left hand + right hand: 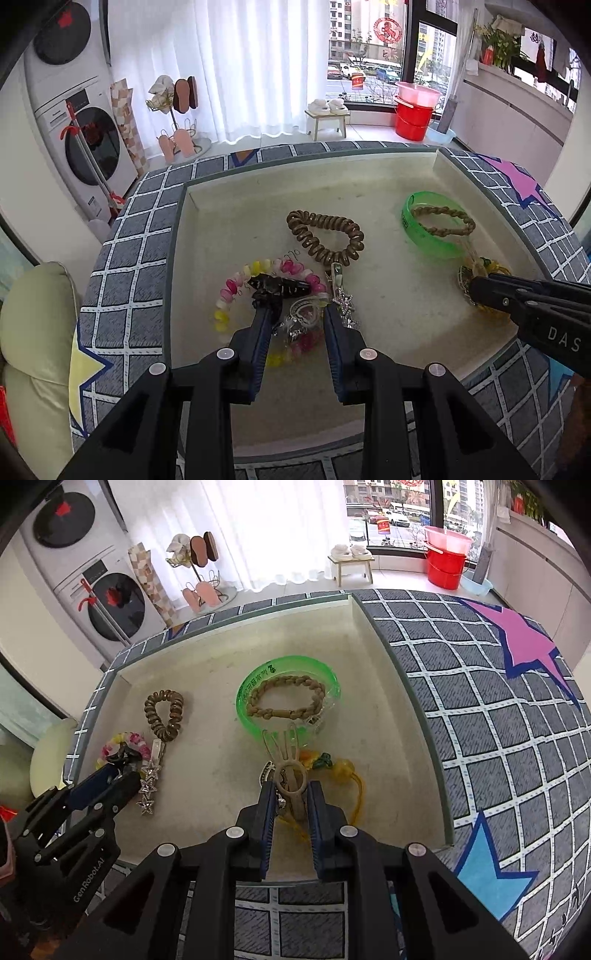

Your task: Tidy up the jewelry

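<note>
Jewelry loose on the floor of a shallow beige tray, set on a grey grid-patterned cloth; nothing sorted into groups yet, judging by the scatter.

Far left: pink-and-yellow bead bracelet, with a black hair clip lying across it. Left gripper low over this cluster, jaws moderately wide and holding nothing, left fingertip touching or just short of the black clip, a clear beaded piece in the gap between the fingers.

Just right of that gripper: silver star clip, its upper end near a brown spiral hair tie.

Centre right: green bangle with a braided tan band lying inside it.

Right: right gripper with jaws narrow around a beige rabbit-eared loop; pad contact not determinable from either view. Beneath and beside the loop: a yellow cord charm and a small metallic piece, too hidden to name.

Step in hand, as judged: lifting one piece free of each tangle. For a clean pick on the right, close on the loop alone, keep the yellow cord outside the pads, and raise slowly while watching for snagging. On the left, settle on one target first; centre the jaws on it instead of straddling several pieces.
</note>
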Demonstrator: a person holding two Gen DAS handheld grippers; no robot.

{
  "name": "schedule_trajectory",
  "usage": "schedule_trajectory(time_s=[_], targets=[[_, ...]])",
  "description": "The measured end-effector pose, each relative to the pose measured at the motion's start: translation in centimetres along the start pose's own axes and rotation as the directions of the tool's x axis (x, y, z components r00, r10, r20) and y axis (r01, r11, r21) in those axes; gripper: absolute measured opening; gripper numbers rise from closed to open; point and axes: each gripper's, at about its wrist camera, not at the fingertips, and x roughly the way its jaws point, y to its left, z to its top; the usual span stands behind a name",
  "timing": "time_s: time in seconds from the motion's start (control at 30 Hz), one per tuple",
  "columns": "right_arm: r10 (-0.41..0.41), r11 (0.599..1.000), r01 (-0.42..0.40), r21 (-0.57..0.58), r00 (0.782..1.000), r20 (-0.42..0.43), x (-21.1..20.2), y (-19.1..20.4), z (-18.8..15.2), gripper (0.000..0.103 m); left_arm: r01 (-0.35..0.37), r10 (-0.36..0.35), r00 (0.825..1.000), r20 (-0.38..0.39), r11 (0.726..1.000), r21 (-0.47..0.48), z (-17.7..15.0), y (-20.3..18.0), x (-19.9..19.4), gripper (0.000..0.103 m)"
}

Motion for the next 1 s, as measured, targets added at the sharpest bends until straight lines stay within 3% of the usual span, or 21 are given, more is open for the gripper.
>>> schedule_trajectory(time_s=[0.03, 0.07, 0.1, 0.4, 0.77, 0.8, 0.83, 0.87, 0.93, 1.0], targets=[[0.005, 1.000, -0.005, 0.001, 1.000, 0.003, -0.1, 0.0, 0.0, 0.034, 0.004, -0.004, 1.000, 0.005, 1.000, 0.000, -0.1, -0.1, -0.2, 0.044], [0.009, 1.000, -0.009, 0.002, 1.000, 0.010, -0.3, -0.1, 0.0, 0.048, 0.006, -0.006, 1.000, 0.011, 1.000, 0.001, -0.1, -0.1, -0.4, 0.044], [0.010, 1.000, -0.010, 0.006, 1.000, 0.026, -0.6, -0.1, 0.0, 0.055, 0.008, -0.008, 1.000, 0.018, 1.000, 0.004, -0.1, -0.2, -0.6, 0.044], [0.035, 0.998, -0.039, 0.058, 0.996, 0.080, -2.7, -1.2, -0.3, 0.055, 0.000, 0.000, 0.999, 0.041, 1.000, 0.008, 0.1, -0.2, -1.5, 0.044], [0.009, 0.996, -0.018, 0.084, 0.994, 0.109, -4.8, -2.5, -1.1, 0.055, -0.048, 0.047, 0.997, 0.067, 0.999, 0.019, 0.4, -0.6, -1.8, 0.044], [0.009, 0.996, -0.018, 0.087, 0.994, 0.111, -4.9, -2.6, -1.1, 0.055, -0.047, 0.046, 0.997, 0.067, 0.999, 0.021, 0.5, -0.6, -1.8, 0.052], [0.010, 0.996, -0.020, 0.089, 0.994, 0.112, -4.9, -2.6, -1.1, 0.055, -0.045, 0.043, 0.997, 0.068, 0.999, 0.020, 0.5, -0.5, -1.8, 0.084], [0.011, 0.996, -0.021, 0.089, 0.994, 0.112, -4.9, -2.6, -1.1, 0.055, -0.050, 0.049, 0.996, 0.078, 0.999, 0.013, 0.5, -0.4, -2.0, 0.097], [0.008, 0.996, -0.018, 0.086, 0.994, 0.112, -5.0, -2.7, -1.2, 0.055, -0.074, 0.073, 0.988, 0.135, 0.997, -0.001, 0.5, -0.1, -2.8, 0.103], [0.006, 0.996, -0.016, 0.087, 0.994, 0.108, -4.9, -2.7, -1.2, 0.055, -0.065, 0.064, 0.991, 0.121, 0.998, 0.004, 0.8, -0.1, -2.8, 0.103]])
